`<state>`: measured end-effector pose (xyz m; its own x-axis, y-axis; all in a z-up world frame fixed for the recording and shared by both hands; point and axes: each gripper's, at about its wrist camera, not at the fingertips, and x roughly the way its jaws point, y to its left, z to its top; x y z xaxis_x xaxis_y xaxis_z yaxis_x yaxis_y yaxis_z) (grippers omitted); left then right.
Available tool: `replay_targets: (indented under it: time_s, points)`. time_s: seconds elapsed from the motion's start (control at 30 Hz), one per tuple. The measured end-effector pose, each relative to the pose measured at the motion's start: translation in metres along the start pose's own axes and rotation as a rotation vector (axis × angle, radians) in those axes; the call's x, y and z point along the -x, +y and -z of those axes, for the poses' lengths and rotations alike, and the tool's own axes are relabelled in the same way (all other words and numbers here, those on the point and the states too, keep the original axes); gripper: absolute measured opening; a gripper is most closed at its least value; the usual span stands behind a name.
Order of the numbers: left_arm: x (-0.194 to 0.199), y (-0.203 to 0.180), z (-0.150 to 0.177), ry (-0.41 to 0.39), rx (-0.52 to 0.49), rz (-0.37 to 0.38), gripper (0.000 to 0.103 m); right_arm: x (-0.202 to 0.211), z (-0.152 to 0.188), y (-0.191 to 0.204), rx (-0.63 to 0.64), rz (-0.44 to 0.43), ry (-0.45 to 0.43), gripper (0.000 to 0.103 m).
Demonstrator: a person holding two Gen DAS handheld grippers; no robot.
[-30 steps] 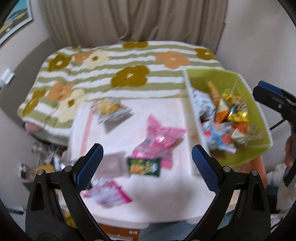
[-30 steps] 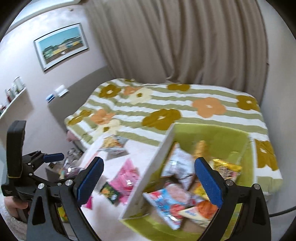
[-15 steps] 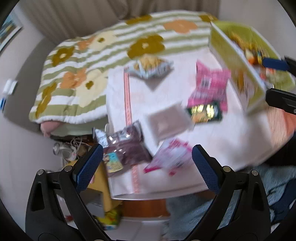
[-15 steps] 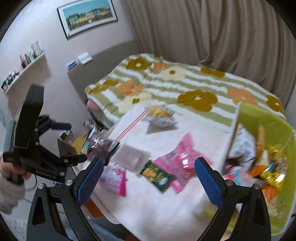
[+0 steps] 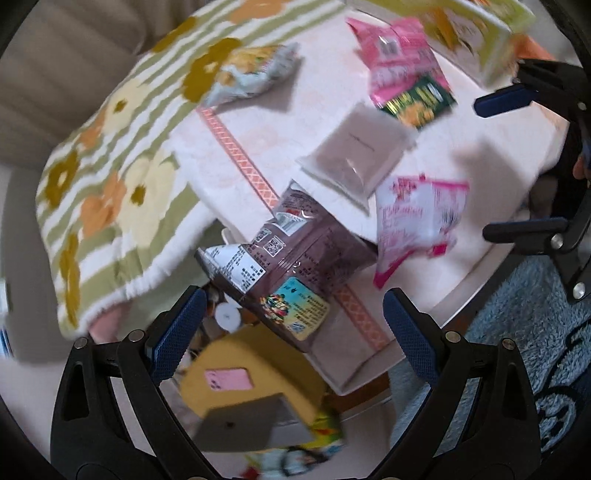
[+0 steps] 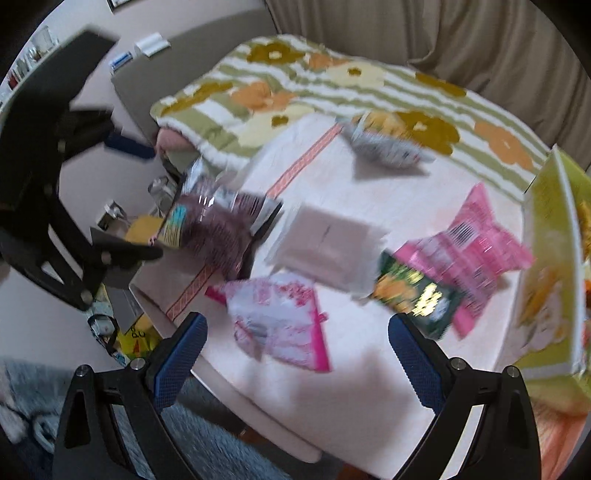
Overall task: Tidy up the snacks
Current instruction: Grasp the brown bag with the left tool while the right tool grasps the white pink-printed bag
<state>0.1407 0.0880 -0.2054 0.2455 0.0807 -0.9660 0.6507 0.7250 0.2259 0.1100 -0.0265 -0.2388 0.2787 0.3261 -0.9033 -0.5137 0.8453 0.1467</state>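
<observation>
The spread, empty left claw (image 5: 291, 323) hangs over the purple snack bag (image 5: 295, 258) at the table (image 5: 480, 147) corner.

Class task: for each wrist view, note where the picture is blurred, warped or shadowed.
Left wrist view: fisheye bends the table edge; green box smeared; purple bag print fairly sharp. Right wrist view: motion blur smears the pink packet and purple bag; soft shadows beneath packets.

Six snack packets (image 6: 325, 245) – one green bin (image 6: 554, 266).
</observation>
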Motion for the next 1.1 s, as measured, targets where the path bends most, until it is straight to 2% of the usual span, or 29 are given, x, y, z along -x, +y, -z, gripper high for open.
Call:
replay_targets:
  time_s: [0.1, 0.2, 0.3, 0.37, 0.43, 0.6, 0.87, 1.1]
  points:
    - [-0.014, 0.0, -0.001, 0.018, -0.11, 0.004, 0.096, -0.019, 0.008, 0.011, 0.001, 0.041, 0.034, 0.098]
    - [-0.032, 0.0, -0.005, 0.039, -0.191, -0.008, 0.096, -0.031, 0.014, 0.016, -0.006, 0.064, 0.06, 0.098]
    - [-0.045, -0.003, -0.009, 0.047, -0.252, 0.015, 0.096, -0.043, 0.018, 0.019, -0.013, 0.09, 0.083, 0.098]
    - [-0.056, -0.007, -0.012, 0.051, -0.298, -0.019, 0.096, -0.048, 0.02, 0.02, -0.007, 0.103, 0.092, 0.098]
    - [-0.063, -0.009, -0.017, 0.053, -0.332, -0.056, 0.096, -0.054, 0.02, 0.021, -0.003, 0.102, 0.096, 0.098]
    - [-0.072, -0.01, -0.03, 0.056, -0.387, -0.058, 0.096, -0.065, 0.018, 0.018, -0.009, 0.092, 0.109, 0.098]
    - [-0.074, -0.03, -0.042, 0.038, -0.552, -0.174, 0.096, -0.07, 0.012, 0.012, 0.007, 0.079, 0.099, 0.098]
    - [-0.088, -0.035, -0.052, 0.094, -0.594, -0.141, 0.096, -0.072, 0.009, 0.009, 0.02, 0.043, 0.09, 0.098]
